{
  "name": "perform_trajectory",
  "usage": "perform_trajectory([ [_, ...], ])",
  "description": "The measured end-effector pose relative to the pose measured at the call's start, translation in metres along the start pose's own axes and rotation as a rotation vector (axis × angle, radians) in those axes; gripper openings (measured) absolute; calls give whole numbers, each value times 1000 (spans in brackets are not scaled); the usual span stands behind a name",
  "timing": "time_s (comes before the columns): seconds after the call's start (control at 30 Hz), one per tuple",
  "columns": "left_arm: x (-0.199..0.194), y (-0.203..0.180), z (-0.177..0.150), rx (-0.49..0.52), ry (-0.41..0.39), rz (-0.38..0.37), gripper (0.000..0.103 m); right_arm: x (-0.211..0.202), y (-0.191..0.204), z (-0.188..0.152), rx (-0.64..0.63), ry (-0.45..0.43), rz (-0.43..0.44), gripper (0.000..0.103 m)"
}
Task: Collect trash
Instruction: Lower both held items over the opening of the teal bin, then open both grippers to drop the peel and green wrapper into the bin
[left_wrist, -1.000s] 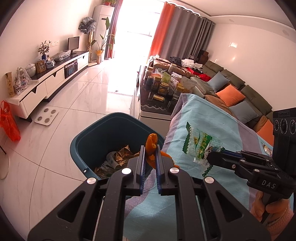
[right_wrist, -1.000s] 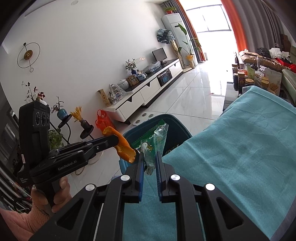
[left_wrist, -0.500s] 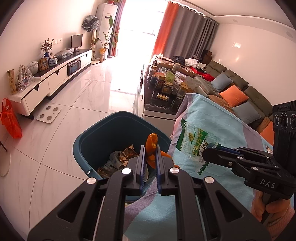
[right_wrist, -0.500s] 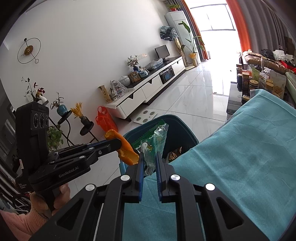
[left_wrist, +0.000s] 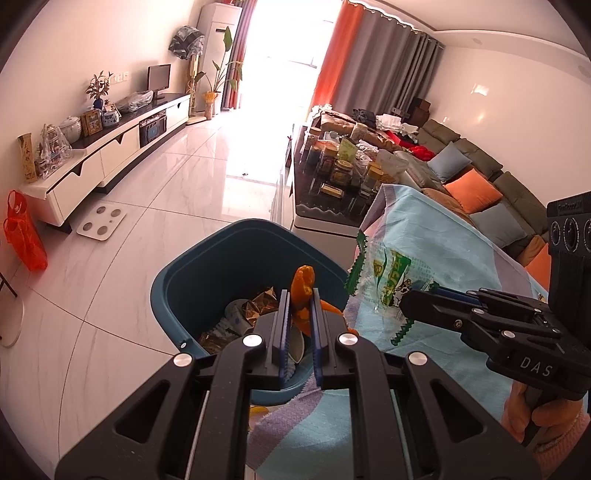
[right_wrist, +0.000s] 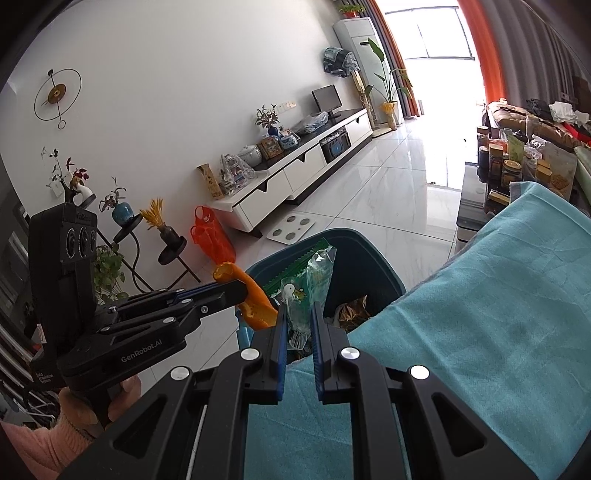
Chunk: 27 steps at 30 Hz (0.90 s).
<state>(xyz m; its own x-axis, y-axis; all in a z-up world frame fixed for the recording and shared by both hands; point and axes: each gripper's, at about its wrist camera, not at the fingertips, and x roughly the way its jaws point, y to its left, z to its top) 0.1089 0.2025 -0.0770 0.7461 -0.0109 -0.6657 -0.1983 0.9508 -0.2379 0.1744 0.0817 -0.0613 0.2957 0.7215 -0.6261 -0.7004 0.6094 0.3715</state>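
A white tiled floor (left_wrist: 155, 206) fills the room, with a long white TV cabinet (left_wrist: 110, 158) against the left wall and a sofa (left_wrist: 480, 177) with orange and blue cushions on the right. A dark coffee table (left_wrist: 332, 199) crowded with jars and packets stands in the middle distance. Closer in, a desk under a teal cloth (right_wrist: 498, 314) takes up the right of both views.

Just beside the desk's edge, on the floor, stands a dark blue bin (left_wrist: 207, 273). Crumpled gold foil and pale paper trash lie in its bottom.

The left gripper (left_wrist: 298, 314) hangs over the near side of the bin, its jaws narrow and clamped on an orange wrapper (left_wrist: 302, 291) that sticks up between them. In the right wrist view the same wrapper (right_wrist: 255, 299) juts from the tip of that gripper (right_wrist: 236, 290), held by a hand (right_wrist: 107, 402) in a pink sleeve.

The right gripper (right_wrist: 298, 321) points at the bin's rim from above the cloth. Its jaws are narrow too, pinching a clear packet with green print (right_wrist: 310, 284) and a sawtooth edge. From the left wrist view this packet (left_wrist: 388, 280) hangs from the gripper's tip (left_wrist: 410, 301) above the edge of the cloth, just right of the bin.

A red net bag (left_wrist: 24, 236) leans by the cabinet, and a white bathroom scale (left_wrist: 101, 221) lies on the floor beyond the bin.
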Motion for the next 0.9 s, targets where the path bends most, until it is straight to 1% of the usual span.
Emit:
perform_trajectory([
  [0.9, 27, 12, -1, -24, 34, 40, 10, 30, 5, 7, 9, 53, -6, 11],
])
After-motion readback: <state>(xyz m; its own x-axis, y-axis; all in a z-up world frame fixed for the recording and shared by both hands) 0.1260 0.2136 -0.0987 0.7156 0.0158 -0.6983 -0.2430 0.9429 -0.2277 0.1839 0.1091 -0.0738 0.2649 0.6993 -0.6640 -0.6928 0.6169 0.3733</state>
